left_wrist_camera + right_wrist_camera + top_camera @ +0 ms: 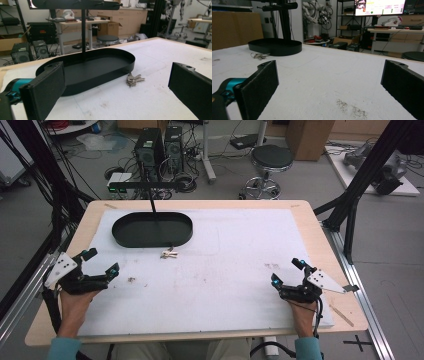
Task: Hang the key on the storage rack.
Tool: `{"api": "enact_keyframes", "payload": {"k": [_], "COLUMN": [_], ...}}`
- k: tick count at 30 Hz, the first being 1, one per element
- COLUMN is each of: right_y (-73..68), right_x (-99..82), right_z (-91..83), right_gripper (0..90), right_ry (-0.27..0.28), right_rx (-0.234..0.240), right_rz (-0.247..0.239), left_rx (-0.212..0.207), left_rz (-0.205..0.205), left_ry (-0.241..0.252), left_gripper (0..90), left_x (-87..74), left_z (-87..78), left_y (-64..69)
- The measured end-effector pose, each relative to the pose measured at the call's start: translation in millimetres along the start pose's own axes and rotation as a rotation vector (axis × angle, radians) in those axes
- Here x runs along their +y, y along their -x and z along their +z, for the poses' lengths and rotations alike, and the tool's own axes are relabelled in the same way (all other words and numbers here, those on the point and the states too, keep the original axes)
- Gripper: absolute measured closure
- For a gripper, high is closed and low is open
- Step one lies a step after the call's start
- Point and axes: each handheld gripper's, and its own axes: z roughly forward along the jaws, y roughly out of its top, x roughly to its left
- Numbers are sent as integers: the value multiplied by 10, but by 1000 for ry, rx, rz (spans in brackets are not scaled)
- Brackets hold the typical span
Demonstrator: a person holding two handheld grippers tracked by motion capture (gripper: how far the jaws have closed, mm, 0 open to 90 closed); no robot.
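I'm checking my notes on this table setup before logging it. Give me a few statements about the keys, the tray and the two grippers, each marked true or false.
1. The bunch of keys lies inside the black oval tray. False: it lies on the white mat, just outside the tray's rim.
2. The left gripper is open and holds nothing. True.
3. The right gripper is shut on the keys. False: it is open, far from them.
4. A black post rises from the tray. True.
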Motion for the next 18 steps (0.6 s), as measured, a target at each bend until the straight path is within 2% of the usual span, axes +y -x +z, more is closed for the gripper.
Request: {"api": "enact_keyframes", "payload": {"k": [5,14,17,18], "right_y": [2,1,1,1], "right_x": [0,1,0,0], "right_z": [0,-1,0,0], "right_gripper": [5,4,5,5], "right_ry": [-2,-2,-2,-2], "right_rx": [0,1,0,-1], "right_rz": [-4,-1,-4,-4], "left_rx": [-48,-115,-111,-120], "left_rz": [44,104,141,141], "left_ry": [-99,-195,-217,-224], "left_gripper": [17,17,17,17], "left_x": [253,526,622,652], "left_z": [122,395,507,557], "left_y": [-25,-10,21,24]}}
